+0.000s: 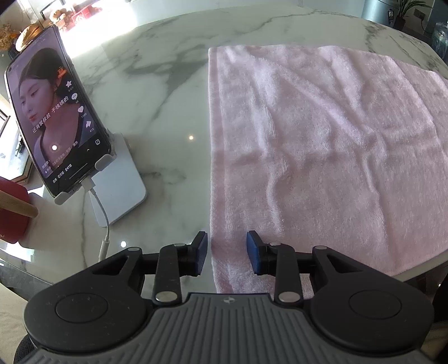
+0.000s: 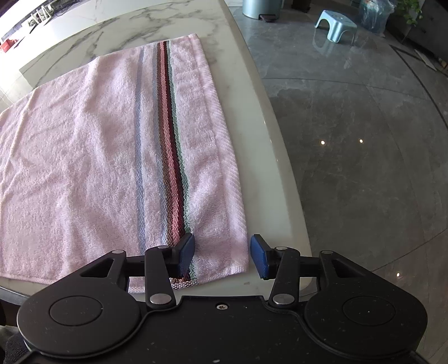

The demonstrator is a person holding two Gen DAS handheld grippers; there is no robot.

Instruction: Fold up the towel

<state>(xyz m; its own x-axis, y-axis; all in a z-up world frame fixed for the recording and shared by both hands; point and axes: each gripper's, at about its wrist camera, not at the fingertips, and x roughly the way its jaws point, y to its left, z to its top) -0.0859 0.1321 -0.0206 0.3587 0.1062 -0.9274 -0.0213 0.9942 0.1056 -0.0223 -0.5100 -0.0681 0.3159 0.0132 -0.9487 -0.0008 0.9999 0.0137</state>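
On the marble table (image 1: 168,84) we see the pink towel (image 1: 322,154) lying flat, a bit wrinkled. From the left wrist camera, our left gripper (image 1: 226,253) hangs over the towel's near left corner. Its blue pads (image 1: 202,253) are apart and hold nothing; one pad is over bare table, the other over the towel. The towel's left edge runs straight away from us. Left of that edge is a wide strip of bare marble. Past that strip a phone (image 1: 56,123) leans on a white stand (image 1: 123,190), with a white cable (image 1: 102,221) plugged in. A red thing (image 1: 12,212) sits at the far left.

From the right wrist camera, our right gripper (image 2: 222,256) hangs over the towel's (image 2: 84,154) near right corner. It is open too, with nothing between its pads (image 2: 259,256). Dark red, grey and green stripes (image 2: 168,140) run along the towel near its right edge. That edge lies close to the table's rim (image 2: 268,140), so only a thin strip of table shows there. Beyond the rim is a shiny grey floor (image 2: 364,168) with a small blue stool (image 2: 336,23) and a round bin (image 2: 261,8).
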